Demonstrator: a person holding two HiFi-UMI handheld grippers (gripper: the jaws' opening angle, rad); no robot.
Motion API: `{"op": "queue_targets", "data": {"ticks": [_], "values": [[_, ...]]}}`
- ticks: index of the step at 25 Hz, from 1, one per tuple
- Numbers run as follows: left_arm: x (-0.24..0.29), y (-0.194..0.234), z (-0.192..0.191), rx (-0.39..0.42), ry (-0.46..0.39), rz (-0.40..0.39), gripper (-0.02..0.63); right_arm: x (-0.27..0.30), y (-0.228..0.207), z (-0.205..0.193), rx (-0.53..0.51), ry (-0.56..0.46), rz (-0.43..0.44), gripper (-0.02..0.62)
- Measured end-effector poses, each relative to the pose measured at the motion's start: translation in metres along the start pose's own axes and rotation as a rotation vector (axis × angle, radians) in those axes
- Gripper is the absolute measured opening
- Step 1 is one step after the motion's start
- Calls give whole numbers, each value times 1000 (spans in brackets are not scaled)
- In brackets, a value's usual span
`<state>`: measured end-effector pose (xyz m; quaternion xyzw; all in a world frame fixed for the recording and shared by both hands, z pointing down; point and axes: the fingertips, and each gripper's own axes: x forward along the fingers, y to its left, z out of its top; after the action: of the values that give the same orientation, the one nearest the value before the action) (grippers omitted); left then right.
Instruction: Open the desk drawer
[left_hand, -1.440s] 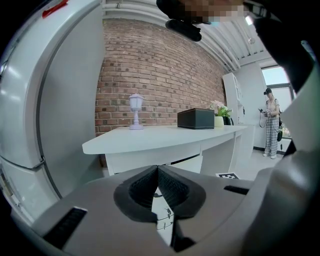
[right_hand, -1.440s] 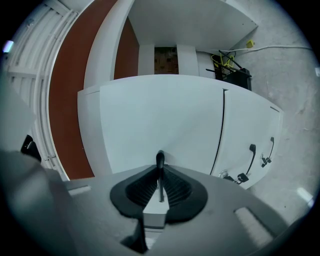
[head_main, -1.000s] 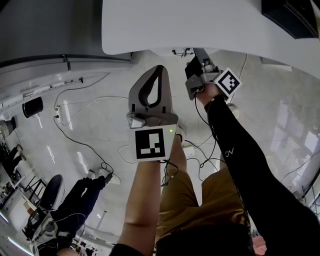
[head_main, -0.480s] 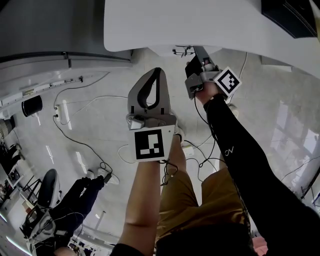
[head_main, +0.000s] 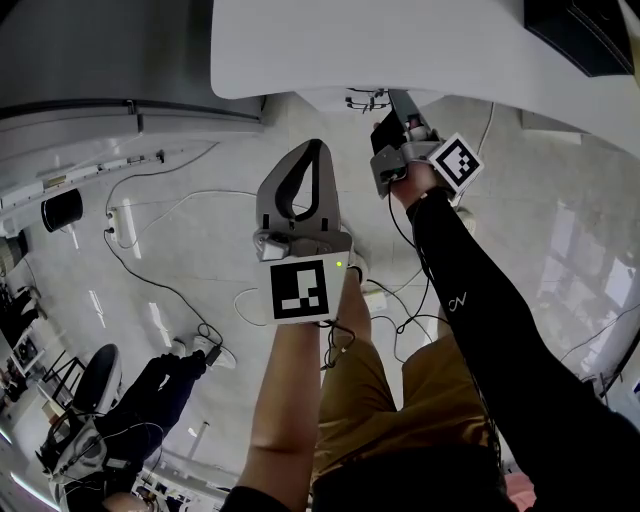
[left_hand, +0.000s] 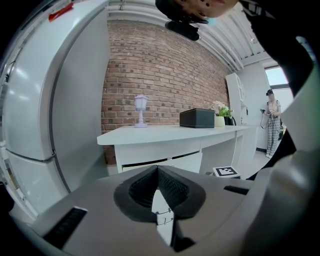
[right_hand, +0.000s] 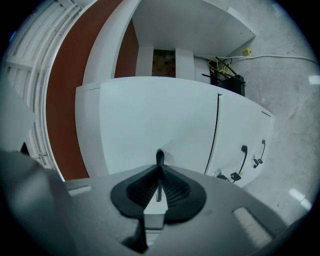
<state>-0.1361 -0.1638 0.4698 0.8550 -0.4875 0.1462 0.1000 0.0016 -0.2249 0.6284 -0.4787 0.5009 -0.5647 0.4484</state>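
Note:
The white desk fills the top of the head view. Under its edge my right gripper reaches in level. In the right gripper view that gripper is shut on a thin dark handle of the white drawer front. My left gripper hangs in the air below the desk edge, left of the right one. It is shut with nothing in it and points at the desk and the drawer front from a distance.
Beside the drawer is a white panel with two dark handles and keys. A lamp, a black box and a plant stand on the desk. Cables lie on the floor. A large grey cabinet stands left.
Almost nothing: the head view has shifted slightly. The right gripper stays on the handle and the left gripper hangs where it was.

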Motion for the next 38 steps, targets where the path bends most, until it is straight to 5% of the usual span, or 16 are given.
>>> {"op": "queue_targets", "data": {"ticks": [38], "values": [[-9, 1, -8, 2, 23, -1, 9, -23, -3, -11, 12, 12, -20, 25]]}}
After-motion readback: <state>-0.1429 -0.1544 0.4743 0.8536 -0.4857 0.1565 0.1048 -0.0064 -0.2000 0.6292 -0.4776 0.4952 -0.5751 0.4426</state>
